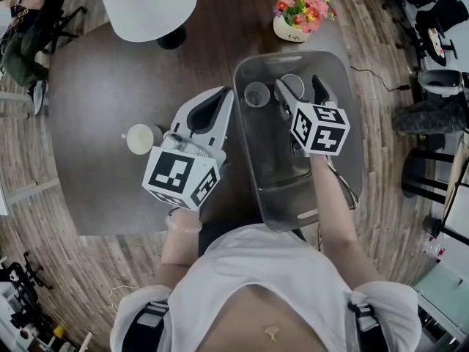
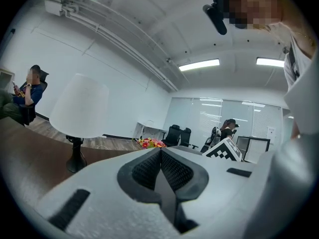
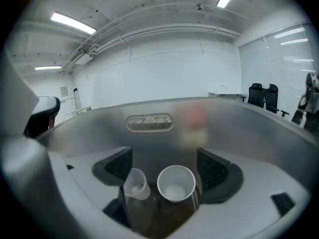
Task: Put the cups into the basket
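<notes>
Three cups are showing, with two claws, one lamp, one pot of flowers and one basket. The lone cup (image 1: 141, 138) is sitting on the table just left of the left claw, not touching it. The left claw (image 1: 222, 97) is pointing out across the table (image 1: 102, 86). Its two jaws are pressing together with nothing between them. The right claw (image 1: 300, 90) is hanging over the basket. Its jaws are standing wide apart and gripping nothing. The table is round, dark brown and smooth. The lamp (image 1: 146, 2) with its white shade is standing far ahead of the left claw. The flowers (image 1: 300, 9) are sitting just past the far end of the basket, ahead of the right claw. A wood floor (image 1: 44, 226) is going all around the table. A person (image 1: 18, 20) is sitting in a chair far off to the left of the left claw. Long lights are glowing on the white ceiling, and black chairs are standing by a glass wall. The basket (image 1: 244, 134) is see-through grey and is sitting on the table right of the left claw. Two cups are standing in it side by side below the right claw's open jaws. The clear cup (image 3: 134, 183) is nearer the left jaw and the white cup (image 3: 175, 183) is nearer the right jaw. Neither jaw is touching them.
</notes>
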`<state>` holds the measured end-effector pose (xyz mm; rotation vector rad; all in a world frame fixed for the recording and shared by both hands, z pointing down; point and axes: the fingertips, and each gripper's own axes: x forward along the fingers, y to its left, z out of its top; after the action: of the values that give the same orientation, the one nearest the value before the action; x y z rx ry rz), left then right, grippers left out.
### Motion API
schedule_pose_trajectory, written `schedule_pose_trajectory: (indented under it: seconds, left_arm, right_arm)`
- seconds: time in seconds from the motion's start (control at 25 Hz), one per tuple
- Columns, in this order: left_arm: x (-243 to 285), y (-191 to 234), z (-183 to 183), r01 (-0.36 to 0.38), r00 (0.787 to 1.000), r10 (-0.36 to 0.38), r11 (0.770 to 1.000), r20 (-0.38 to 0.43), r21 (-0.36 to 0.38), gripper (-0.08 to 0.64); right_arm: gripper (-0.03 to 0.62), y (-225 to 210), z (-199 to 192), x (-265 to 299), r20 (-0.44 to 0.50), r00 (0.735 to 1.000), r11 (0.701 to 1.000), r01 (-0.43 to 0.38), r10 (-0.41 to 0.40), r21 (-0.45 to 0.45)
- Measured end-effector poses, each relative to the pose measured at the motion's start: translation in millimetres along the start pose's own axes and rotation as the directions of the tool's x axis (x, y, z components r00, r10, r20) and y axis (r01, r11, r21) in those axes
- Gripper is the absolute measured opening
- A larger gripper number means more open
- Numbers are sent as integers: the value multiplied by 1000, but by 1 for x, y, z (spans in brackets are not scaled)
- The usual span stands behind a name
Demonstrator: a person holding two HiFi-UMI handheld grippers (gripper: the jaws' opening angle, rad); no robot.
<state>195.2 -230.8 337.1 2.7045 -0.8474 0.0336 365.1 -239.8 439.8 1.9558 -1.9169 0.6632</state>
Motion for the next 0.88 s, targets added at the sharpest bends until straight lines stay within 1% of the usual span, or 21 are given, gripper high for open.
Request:
schedule_pose_trajectory:
  seconds: [0.12,0.28,0.44,0.56,0.6,0.64,0.72,0.76,0.88]
  left_arm:
    - [-9,0,-2,-14,1000,14,1000,-5,0,11]
    - [-23,-2,-4,-20,1000,20,1000,-11,4,12]
    - [-36,-13,-4,-5,1000,5,1000,-13,8,11]
    - [-44,-18,1,5,1000,-5,1000,-10,9,11]
    - [-47,-21,2,8,1000,-8,1000,-7,11,11]
    - [-49,-24,3,11,1000,-11,1000,-6,13,11]
    - [-54,-28,3,11,1000,-11,1000,-5,20,11]
    - [-56,-29,3,9,1000,-9,1000,-6,22,11]
    - [-62,-33,5,10,1000,-10,999,-8,32,11]
  right_arm:
    - [382,7,6,-16,34,999,1000,8,-8,5]
    - [382,18,6,-36,64,998,998,3,-7,58]
    - [382,22,9,-62,95,995,995,2,-11,95]
    - [380,22,20,-81,126,991,993,29,-43,117]
    - [367,20,23,-88,140,988,991,50,-67,125]
    - [303,16,26,-96,158,982,988,80,-101,133]
    - [19,7,30,-111,196,965,978,148,-175,147]
    - [12,6,32,-117,210,959,975,163,-192,148]
    - [12,11,36,-131,243,951,977,161,-191,137]
